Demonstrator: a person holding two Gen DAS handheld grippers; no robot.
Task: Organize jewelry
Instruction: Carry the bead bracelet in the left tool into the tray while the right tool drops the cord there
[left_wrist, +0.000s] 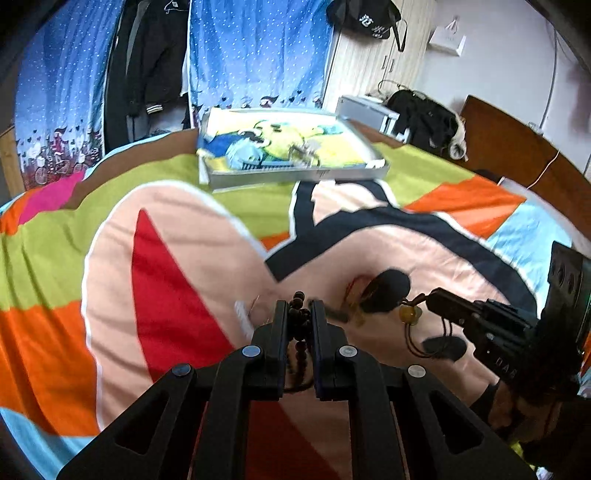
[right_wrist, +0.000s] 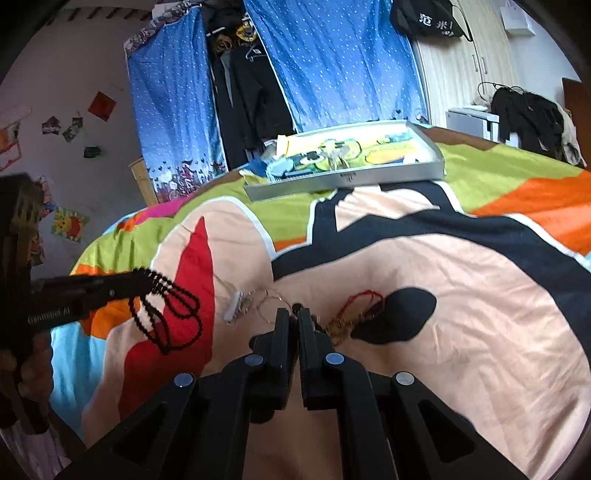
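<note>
In the left wrist view my left gripper (left_wrist: 298, 306) is shut on a strand of dark wooden beads (left_wrist: 301, 332) that runs down between its fingers. The right wrist view shows the same left gripper (right_wrist: 149, 282) lifted above the bedspread, with the bead strand (right_wrist: 173, 317) hanging from it in loops. My right gripper (right_wrist: 294, 312) is shut. Seen from the left, the right gripper (left_wrist: 424, 300) pinches a dark cord with an amber bead (left_wrist: 409, 313) dangling from its tip. On the quilt lie a red cord bracelet (right_wrist: 364, 295), a gold chain (right_wrist: 338, 326), thin silver chains (right_wrist: 266, 297) and a white clip (right_wrist: 232, 306).
A shallow silver tray (left_wrist: 295, 177) (right_wrist: 343, 181) with a cartoon lining sits at the far side of the colourful bedspread (right_wrist: 461, 332) and holds small items. Behind it hang blue curtains (right_wrist: 332, 66) and dark clothes. A wooden headboard (left_wrist: 517, 147) stands on the right.
</note>
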